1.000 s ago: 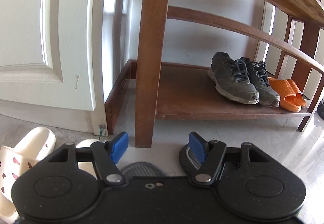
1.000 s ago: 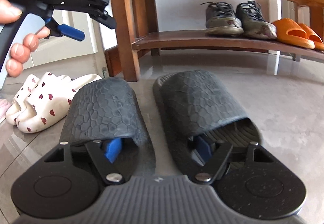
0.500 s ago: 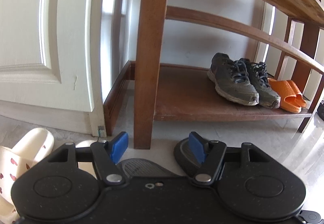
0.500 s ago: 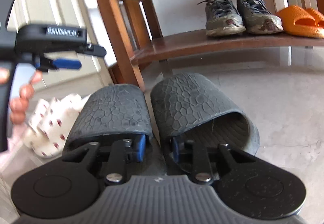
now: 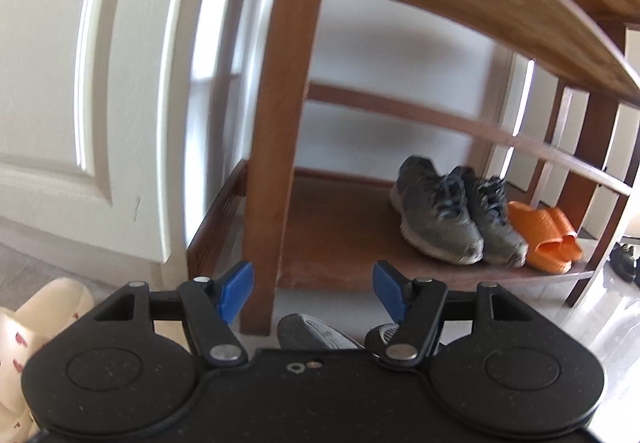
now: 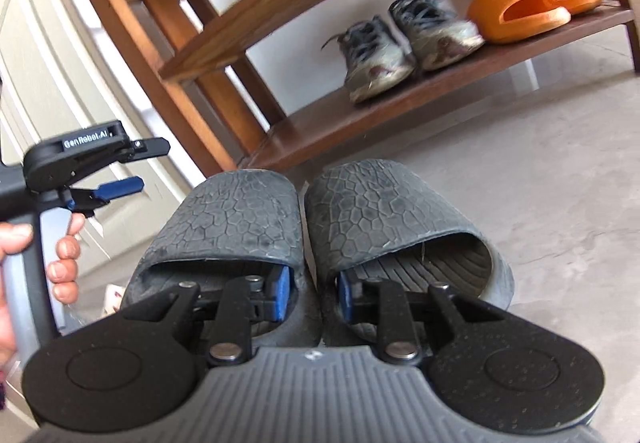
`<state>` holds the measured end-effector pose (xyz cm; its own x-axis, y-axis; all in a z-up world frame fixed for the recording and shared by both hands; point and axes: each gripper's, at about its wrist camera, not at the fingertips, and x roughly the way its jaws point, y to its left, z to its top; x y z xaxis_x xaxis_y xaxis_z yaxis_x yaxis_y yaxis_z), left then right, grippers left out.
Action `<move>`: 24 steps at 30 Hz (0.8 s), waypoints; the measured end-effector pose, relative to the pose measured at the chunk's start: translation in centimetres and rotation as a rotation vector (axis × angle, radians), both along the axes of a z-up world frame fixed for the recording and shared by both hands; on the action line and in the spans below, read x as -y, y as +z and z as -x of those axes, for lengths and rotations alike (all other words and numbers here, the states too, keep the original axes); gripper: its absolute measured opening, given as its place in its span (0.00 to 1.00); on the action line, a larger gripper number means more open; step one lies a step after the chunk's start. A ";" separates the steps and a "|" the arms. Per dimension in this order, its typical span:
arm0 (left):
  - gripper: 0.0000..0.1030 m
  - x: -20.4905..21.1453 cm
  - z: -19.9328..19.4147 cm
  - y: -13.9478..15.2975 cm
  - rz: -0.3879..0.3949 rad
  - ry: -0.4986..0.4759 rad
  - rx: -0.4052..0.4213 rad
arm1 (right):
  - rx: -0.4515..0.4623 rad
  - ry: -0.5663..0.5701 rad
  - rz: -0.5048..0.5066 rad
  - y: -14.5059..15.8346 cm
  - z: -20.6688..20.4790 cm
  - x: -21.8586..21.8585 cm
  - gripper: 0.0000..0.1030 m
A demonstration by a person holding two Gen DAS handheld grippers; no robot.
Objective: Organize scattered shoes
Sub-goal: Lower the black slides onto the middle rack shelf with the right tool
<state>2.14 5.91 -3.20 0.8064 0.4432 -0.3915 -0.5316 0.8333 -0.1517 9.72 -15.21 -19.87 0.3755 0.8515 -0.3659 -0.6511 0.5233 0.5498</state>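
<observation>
Pinching both black slides (image 6: 320, 227) together, right claw (image 6: 310, 293); left claw (image 5: 312, 293) spread wide, empty.

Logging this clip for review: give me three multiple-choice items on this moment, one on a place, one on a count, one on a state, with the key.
1. Where do the orange slides sit?
A. on the floor by the door
B. on the rack's bottom shelf, beside the grey sneakers
C. on the top shelf

2. How many pairs of shoes are on that bottom shelf?
A. one
B. two
C. four

3. How does the right gripper stand to the black slides?
A. one blue pad inside each slide, pinching their inner sides together
B. open and well above them
C. shut on one slide's heel only

Key: 1 B, the orange pair stands at the sneakers' side on the lowest board. 2 B, only sneakers and orange slides show there. 3 A, each pad sits under a strap and the two slides are pressed together.
</observation>
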 end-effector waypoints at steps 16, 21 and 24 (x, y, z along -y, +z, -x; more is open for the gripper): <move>0.65 3.9 -4.7 7.6 -0.066 -0.277 0.139 | 0.131 -0.216 0.022 14.6 0.3 9.0 0.27; 0.65 4.5 -5.8 9.6 -0.111 -0.326 0.171 | 0.170 -0.335 -0.019 18.6 1.0 12.0 0.27; 0.65 4.8 -6.1 10.2 -0.107 -0.327 0.180 | 0.207 -0.384 -0.062 20.2 0.5 12.7 0.27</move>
<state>8.23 1.15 7.02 0.9635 0.1817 -0.1968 -0.2079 0.9706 -0.1217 9.19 -27.92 0.36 0.7288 0.6541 -0.2025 -0.5158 0.7190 0.4658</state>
